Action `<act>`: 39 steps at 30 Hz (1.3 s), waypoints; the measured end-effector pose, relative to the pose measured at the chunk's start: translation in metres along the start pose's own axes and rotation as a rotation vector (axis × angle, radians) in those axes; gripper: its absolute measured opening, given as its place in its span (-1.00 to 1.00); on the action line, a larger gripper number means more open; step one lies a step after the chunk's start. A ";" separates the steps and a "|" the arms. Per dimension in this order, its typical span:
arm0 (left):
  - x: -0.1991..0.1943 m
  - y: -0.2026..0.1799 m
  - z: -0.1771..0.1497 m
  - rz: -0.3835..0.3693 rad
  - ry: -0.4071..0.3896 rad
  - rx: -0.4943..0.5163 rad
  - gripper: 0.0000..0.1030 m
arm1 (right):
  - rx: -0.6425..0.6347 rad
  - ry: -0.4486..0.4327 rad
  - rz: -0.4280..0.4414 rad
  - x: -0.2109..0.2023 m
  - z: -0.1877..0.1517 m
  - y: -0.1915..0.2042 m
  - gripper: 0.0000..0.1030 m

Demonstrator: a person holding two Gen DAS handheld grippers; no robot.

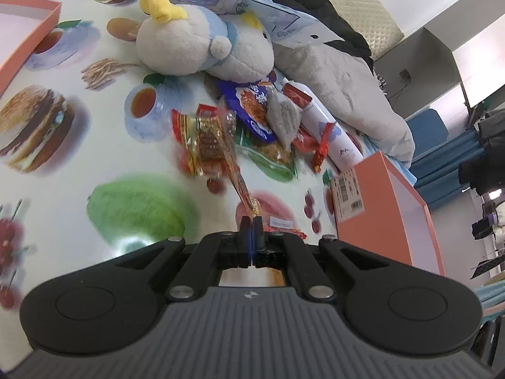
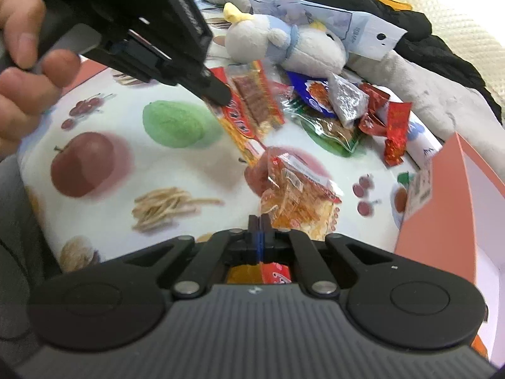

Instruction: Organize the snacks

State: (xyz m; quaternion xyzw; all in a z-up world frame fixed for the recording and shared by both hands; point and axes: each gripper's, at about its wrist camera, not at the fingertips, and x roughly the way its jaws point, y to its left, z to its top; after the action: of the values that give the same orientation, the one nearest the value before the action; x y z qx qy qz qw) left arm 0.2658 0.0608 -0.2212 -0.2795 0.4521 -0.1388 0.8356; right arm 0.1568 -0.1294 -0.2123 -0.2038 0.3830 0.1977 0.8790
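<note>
My left gripper [image 1: 251,221] is shut on the end of a long red and gold snack packet [image 1: 206,140], which stretches away from the fingertips above the table. In the right wrist view the same left gripper [image 2: 221,94] comes in from the upper left in a person's hand [image 2: 19,72], with that red packet [image 2: 252,107] in its tip. My right gripper [image 2: 259,219] is shut on the corner of a clear orange snack packet [image 2: 300,195]. A pile of other snacks [image 1: 268,120] lies beyond, with blue, silver, green and red packets.
A white plush toy [image 1: 189,44] and grey cushions lie behind the pile. An open orange box [image 1: 388,208] stands at the right, and another orange box [image 1: 28,31] sits at the far left. A white tube [image 1: 334,139] rests by the snacks. The tablecloth [image 1: 142,208] has food prints.
</note>
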 end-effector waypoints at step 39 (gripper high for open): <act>-0.056 -0.004 -0.111 0.274 0.135 0.067 0.48 | 0.243 -0.070 0.020 -0.077 -0.067 0.013 0.36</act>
State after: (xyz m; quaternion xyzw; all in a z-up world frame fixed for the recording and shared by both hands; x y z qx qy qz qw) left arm 0.1426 0.0463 -0.2290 -0.1774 0.5362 -0.0570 0.8233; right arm 0.0624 -0.1678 -0.1987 -0.0850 0.3752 0.1657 0.9080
